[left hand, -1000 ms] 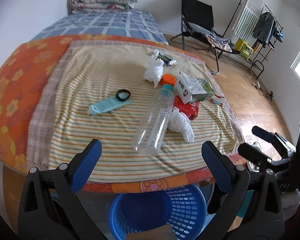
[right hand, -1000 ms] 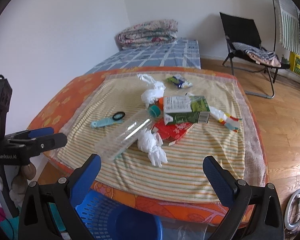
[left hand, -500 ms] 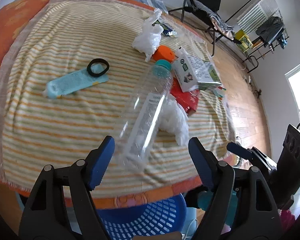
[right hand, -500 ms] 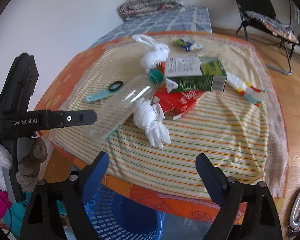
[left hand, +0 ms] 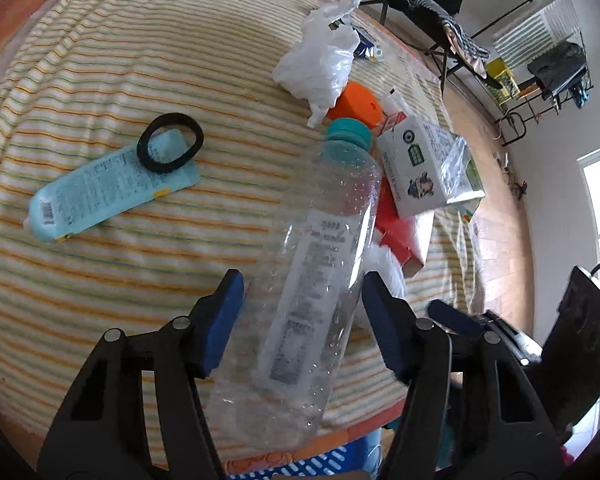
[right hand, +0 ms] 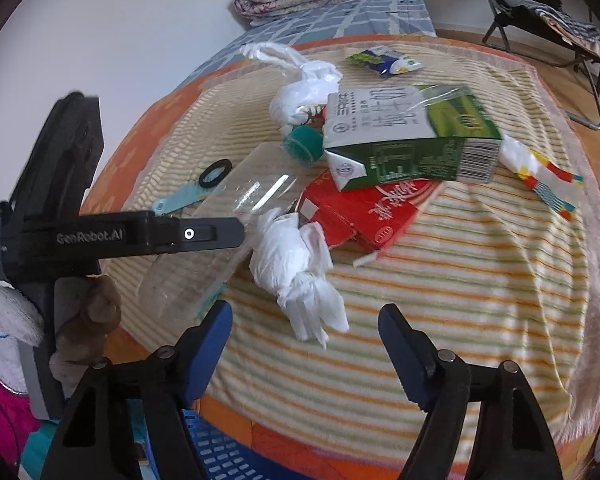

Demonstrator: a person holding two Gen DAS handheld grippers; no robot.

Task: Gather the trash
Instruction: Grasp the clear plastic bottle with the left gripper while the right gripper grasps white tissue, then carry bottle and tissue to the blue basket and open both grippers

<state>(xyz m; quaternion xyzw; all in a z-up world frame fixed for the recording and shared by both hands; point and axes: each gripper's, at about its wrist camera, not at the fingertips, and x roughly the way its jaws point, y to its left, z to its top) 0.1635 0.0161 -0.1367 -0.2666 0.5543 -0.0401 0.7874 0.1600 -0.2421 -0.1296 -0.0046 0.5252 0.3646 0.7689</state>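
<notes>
bare striped blanket (left hand: 148, 264) left of bottle (left hand: 320, 264); right seemingly crowded

Over the last second the left claw (left hand: 302, 316) has pushed forward from the bed's edge and narrowed its jaws, so the clear plastic bottle (left hand: 320, 264), formerly mid-frame ahead of it, now fills the lower centre between the blue pads (left hand: 224, 320). Whether they touch it cannot be told. The right claw (right hand: 304, 344) has also advanced, bringing the crumpled white bag (right hand: 296, 264) close ahead; the blue basket (right hand: 212, 444) has slipped towards the bottom edge.
</notes>
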